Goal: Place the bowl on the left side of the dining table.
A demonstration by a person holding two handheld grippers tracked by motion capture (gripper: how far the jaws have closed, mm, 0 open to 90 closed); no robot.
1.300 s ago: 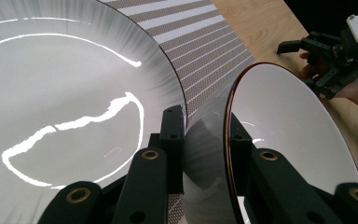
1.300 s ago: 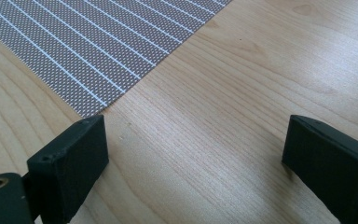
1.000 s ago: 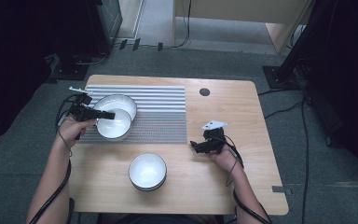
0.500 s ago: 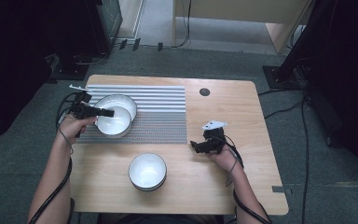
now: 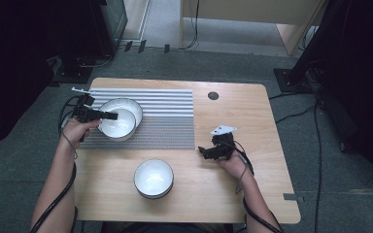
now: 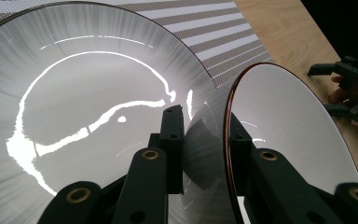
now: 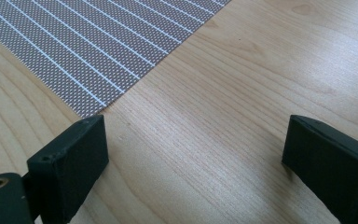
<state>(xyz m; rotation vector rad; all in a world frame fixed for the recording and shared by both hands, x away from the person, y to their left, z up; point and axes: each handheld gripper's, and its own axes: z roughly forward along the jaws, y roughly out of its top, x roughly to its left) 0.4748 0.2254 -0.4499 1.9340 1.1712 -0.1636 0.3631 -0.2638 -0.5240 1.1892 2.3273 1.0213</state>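
Currently my left hand-held gripper (image 5: 110, 115) is clamped on the bowl's (image 5: 121, 127) rim over the striped mat (image 5: 167, 121); right hand-held gripper (image 5: 204, 152) stands apart above the tabletop (image 5: 233, 111).

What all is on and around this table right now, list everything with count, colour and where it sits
Bowl: one, white, tilted up over the plate at the table's left, rim pinched by the left gripper.
Plate: one, white, on the placemat's left end, under that bowl.
Second bowl: one, white with dark rim, upright on bare wood near the front edge.
Placemat: one, grey with white stripes, back left of the table.
Table: one, light wood.
Left gripper: black, shut on the bowl.
Right gripper: black, jaws open, on bare wood right of the placemat.
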